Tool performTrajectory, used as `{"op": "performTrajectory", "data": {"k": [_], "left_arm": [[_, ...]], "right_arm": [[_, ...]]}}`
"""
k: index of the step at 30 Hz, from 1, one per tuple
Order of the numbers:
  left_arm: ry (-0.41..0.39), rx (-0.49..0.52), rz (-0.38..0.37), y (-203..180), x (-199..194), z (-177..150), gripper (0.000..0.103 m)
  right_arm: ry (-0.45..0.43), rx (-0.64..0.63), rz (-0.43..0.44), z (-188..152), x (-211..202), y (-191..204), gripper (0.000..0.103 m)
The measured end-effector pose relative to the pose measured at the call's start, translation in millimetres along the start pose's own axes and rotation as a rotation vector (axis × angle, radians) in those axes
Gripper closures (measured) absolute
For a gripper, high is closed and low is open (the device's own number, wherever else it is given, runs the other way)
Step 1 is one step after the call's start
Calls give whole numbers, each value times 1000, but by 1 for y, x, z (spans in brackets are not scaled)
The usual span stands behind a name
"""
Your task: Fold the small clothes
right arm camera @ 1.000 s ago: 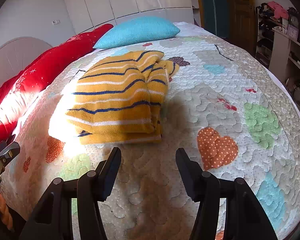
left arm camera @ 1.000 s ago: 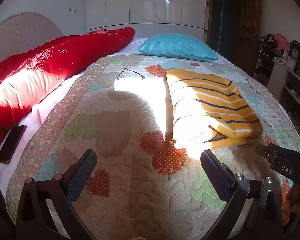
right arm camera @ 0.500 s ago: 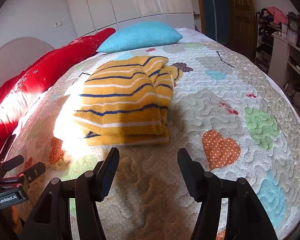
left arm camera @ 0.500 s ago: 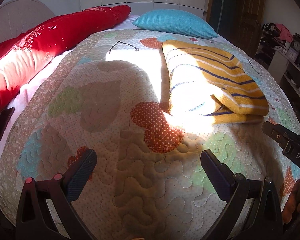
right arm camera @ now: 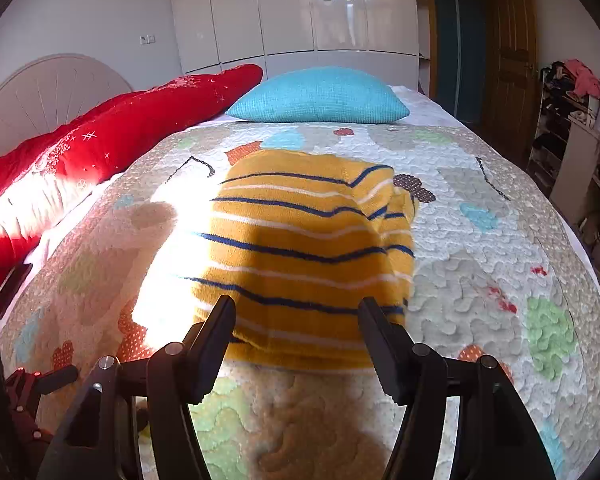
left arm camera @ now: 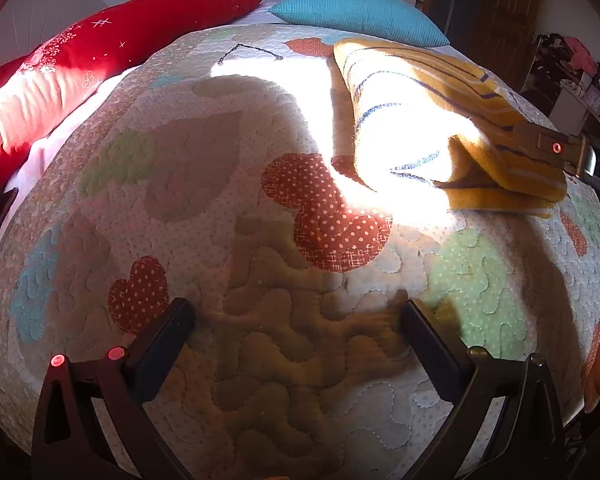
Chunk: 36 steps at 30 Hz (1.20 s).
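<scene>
Your right gripper [right arm camera: 296,316], jaws opening and empty over the folded striped sweater [right arm camera: 300,248], risked dragging its fold loose.

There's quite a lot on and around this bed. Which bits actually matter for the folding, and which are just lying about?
For the job:
striped garment, folded on the quilt
right gripper, jaws opening, nothing gripped
left gripper, open over bare quilt

Just lying about:
blue pillow
red cushion
phone at the bed's edge
cluttered shelves
</scene>
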State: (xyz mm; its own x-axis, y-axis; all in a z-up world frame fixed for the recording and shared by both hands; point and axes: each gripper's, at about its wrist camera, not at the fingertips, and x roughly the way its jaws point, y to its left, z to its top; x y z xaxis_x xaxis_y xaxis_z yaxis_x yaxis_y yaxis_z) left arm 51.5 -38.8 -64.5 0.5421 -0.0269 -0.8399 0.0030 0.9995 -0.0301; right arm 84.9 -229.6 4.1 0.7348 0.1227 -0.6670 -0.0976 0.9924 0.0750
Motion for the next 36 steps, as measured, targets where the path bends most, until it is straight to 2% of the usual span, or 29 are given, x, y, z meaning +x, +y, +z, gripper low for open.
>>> {"op": "performTrajectory", "data": {"k": [4,6,8,19,26,36], "left_arm": [[8,-13,-7,3,2,0,0],[12,-17,-10,3,2,0,0],[15,-17,-11,3,2,0,0],[18,-18,-1,2,4,0,0],[11,-18,14,2,5,0,0],[9,-22,9,5,7,-2,0]], "right_arm": [[38,-21,5,11,31,11,34],[74,-38,-19,8,46,15,34],[73,-46,-27,3,48,16,34],[65,-105,-30,-36,11,9,31],[76,-23,-26,-56,-17,-21,30],[84,63,-41,-70,-28,-47,29]]}}
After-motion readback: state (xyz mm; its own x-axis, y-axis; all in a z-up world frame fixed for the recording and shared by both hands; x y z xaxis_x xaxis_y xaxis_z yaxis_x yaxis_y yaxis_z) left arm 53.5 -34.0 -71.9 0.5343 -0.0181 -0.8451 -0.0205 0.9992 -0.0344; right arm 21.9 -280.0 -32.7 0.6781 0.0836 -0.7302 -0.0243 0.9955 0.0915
